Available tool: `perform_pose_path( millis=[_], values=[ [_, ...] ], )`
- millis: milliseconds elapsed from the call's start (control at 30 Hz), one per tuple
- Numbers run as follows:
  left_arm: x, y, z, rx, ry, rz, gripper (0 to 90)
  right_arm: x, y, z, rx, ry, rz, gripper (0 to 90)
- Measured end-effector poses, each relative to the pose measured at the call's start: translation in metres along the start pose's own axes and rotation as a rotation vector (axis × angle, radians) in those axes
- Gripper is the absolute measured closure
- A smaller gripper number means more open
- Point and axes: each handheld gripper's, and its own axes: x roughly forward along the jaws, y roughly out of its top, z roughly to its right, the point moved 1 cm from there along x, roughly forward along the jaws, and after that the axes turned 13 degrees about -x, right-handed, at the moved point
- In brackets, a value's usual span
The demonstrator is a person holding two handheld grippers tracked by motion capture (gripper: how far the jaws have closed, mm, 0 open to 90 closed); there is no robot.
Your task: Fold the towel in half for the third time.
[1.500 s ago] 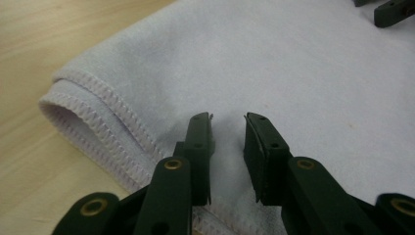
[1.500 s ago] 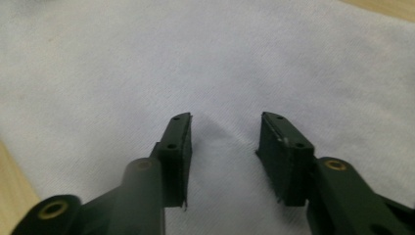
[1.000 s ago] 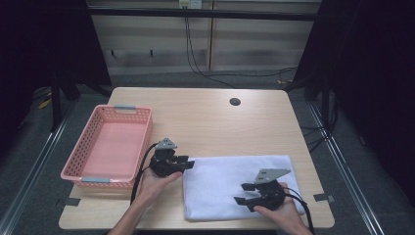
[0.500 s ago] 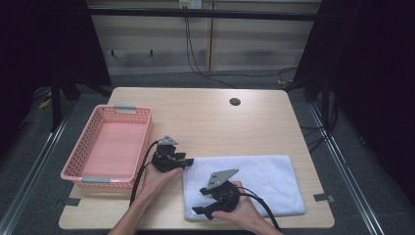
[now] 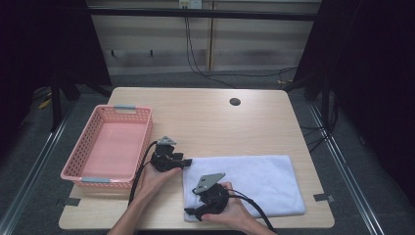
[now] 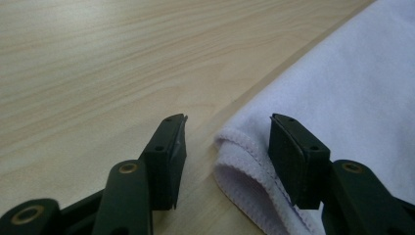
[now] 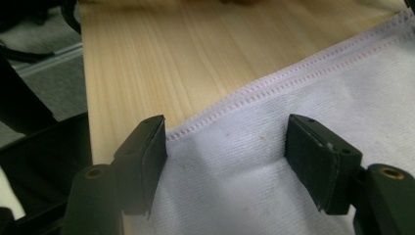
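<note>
A folded white towel (image 5: 254,178) lies flat on the front right of the wooden table (image 5: 220,122). My left gripper (image 5: 186,162) rests at the towel's far left corner and is open. Its jaws have just been opening, and the towel's hemmed corner (image 6: 235,147) lies loose between them, with the left gripper (image 6: 227,120) low over the wood. My right gripper (image 5: 192,213) sits at the towel's near left corner. Its jaws have also been opening. The right gripper (image 7: 225,120) stands open over the stitched edge of the towel (image 7: 293,98), pads apart from the cloth.
An empty pink basket (image 5: 80,164) stands at the table's left, close beside my left hand. A dark round hole (image 5: 235,102) marks the far middle of the tabletop. The table's front edge runs just below my right hand.
My right gripper has slid left across the towel, from its right part to its near left corner. The left gripper has stayed at the far left corner.
</note>
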Motion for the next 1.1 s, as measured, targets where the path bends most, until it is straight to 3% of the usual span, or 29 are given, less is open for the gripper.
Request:
perform_pose_path(
  millis=[100, 133, 267, 367, 400, 467, 533, 633, 733, 833, 867, 967, 1100],
  values=[
    [0.001, 0.000, 0.001, 0.002, -0.022, -0.014, 58.8, 0.001, 0.000, -0.003, -0.035, -0.022, -0.014, 32.7],
    [0.002, -0.001, 0.002, 0.009, -0.032, -0.020, 62.2, 0.002, 0.001, -0.005, -0.059, -0.055, -0.026, 35.7],
    [0.004, -0.002, 0.006, 0.018, -0.042, -0.020, 71.0, 0.002, 0.001, -0.007, -0.067, -0.068, -0.034, 37.4],
    [0.002, -0.001, 0.005, 0.011, -0.065, -0.015, 81.8, -0.001, 0.000, -0.002, -0.062, -0.085, -0.032, 54.8],
    [0.002, -0.001, 0.005, 0.012, -0.069, -0.016, 81.8, -0.001, 0.000, -0.002, -0.062, -0.085, -0.032, 54.8],
    [0.003, 0.000, 0.006, 0.011, -0.071, -0.020, 83.3, -0.003, -0.001, 0.003, -0.041, -0.107, -0.033, 68.6],
    [0.001, 0.002, 0.007, 0.012, -0.076, -0.017, 83.7, -0.003, -0.001, 0.006, -0.008, -0.093, -0.029, 72.7],
    [-0.003, 0.005, 0.009, 0.002, -0.102, 0.001, 83.9, -0.004, 0.000, 0.007, 0.013, -0.095, -0.031, 74.5],
    [-0.015, 0.012, 0.014, 0.016, -0.116, 0.022, 83.9, -0.013, 0.004, 0.010, 0.055, -0.073, 0.027, 75.9],
    [-0.021, 0.017, 0.016, 0.021, -0.126, 0.036, 83.9, -0.019, 0.008, 0.011, 0.062, -0.065, 0.054, 76.1],
    [-0.027, 0.021, 0.016, 0.009, -0.134, 0.047, 83.9, -0.025, 0.013, 0.014, 0.071, -0.064, 0.090, 76.2],
    [-0.036, 0.027, 0.017, -0.002, -0.132, 0.074, 83.9, -0.032, 0.022, 0.016, 0.082, -0.062, 0.131, 76.3],
    [-0.047, 0.033, 0.017, -0.005, -0.127, 0.099, 83.9, -0.038, 0.033, 0.018, 0.074, -0.063, 0.164, 76.3]
  ],
)
